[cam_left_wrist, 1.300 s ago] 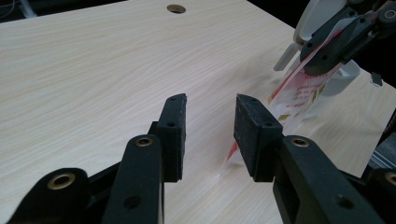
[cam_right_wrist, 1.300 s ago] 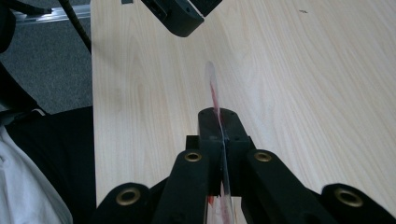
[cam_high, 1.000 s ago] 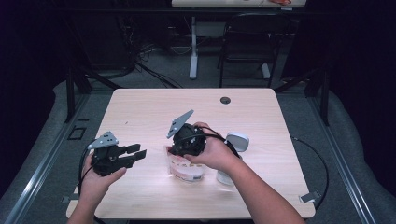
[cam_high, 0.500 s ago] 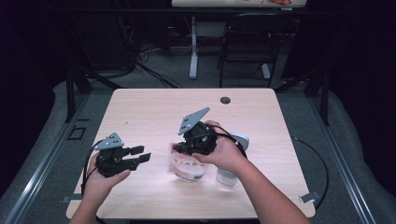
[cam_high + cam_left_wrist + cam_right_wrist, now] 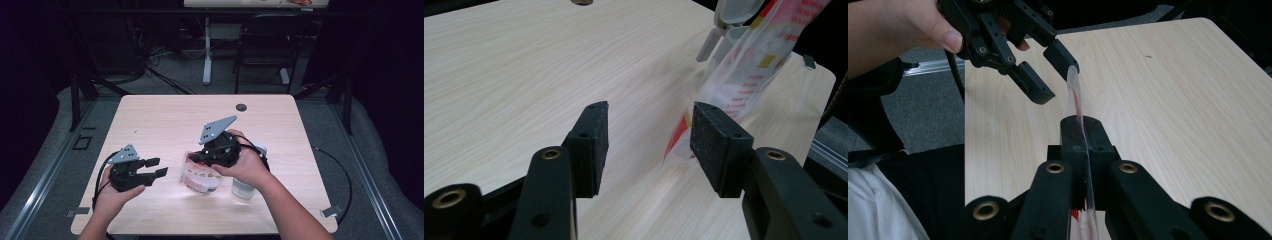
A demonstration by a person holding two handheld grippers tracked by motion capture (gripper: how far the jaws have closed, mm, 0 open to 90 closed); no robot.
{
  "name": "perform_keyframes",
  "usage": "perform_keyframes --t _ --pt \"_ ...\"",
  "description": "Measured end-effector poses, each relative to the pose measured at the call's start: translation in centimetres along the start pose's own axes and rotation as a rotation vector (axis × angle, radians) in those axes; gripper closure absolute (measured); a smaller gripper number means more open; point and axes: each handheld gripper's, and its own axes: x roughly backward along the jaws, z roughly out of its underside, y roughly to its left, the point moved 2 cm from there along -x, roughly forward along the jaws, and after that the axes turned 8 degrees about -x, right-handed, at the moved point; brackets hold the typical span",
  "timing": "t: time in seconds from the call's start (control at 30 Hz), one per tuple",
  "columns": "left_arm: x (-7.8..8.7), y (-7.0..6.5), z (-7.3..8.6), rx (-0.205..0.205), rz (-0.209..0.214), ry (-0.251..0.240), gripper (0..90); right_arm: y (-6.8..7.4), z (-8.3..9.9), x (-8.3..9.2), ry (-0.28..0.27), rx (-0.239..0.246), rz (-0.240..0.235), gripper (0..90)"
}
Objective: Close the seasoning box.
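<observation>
Having just spread its jaws clear of the plastic bag (image 5: 200, 175), left gripper (image 5: 156, 167) now empty just beside it, right gripper (image 5: 1082, 131) clamped on the bag's edge, bag hanging beside the container (image 5: 245, 187) — handover to one-gripper carrying likely.

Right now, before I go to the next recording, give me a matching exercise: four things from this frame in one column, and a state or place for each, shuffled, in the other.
Things:
1. left gripper
2. right gripper
3. clear plastic bag with red print
4. clear bottle with flip cap

States or places:
A. stands on the table behind the person's right hand
B. jaws apart, nothing pinched
C. edge clamped, hanging down to the table
D. jaws shut on thin plastic

Pairs: 1-B, 2-D, 3-C, 4-A
</observation>
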Motion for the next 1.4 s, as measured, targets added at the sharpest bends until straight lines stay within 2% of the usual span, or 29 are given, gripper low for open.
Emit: perform_keyframes --t 0.23,0.47,0.5,0.53,0.83,1.03,1.23,1.4 --pt "-0.9 -0.3 0.2 -0.027 0.051 0.011 47.7 0.0 0.0 0.5 -0.013 0.000 -0.005 90.0" --pt "-1.6 -0.7 0.4 -0.056 0.120 0.006 46.3 0.3 -0.1 1.2 -0.017 0.015 -0.013 89.9" --pt "-1.9 -0.8 0.3 -0.061 0.147 -0.001 46.2 0.3 -0.1 1.3 -0.018 0.017 -0.015 89.9" --pt "-1.9 -0.8 0.3 -0.061 0.147 -0.001 46.1 0.3 -0.1 1.3 -0.018 0.017 -0.015 89.9" --pt "-3.1 -1.4 0.4 -0.112 0.241 0.010 46.2 0.6 -0.4 2.2 -0.030 0.028 -0.035 90.0" --pt "-4.1 -2.0 0.3 -0.155 0.264 0.022 46.2 0.7 -0.6 2.4 -0.033 0.037 -0.050 90.0" --pt "-4.8 -2.6 0.1 -0.173 0.305 0.025 46.0 0.8 -0.8 2.8 -0.039 0.045 -0.069 90.0" --pt "-5.2 -2.8 0.1 -0.176 0.311 0.033 45.8 0.9 -1.1 3.1 -0.047 0.054 -0.076 90.0"
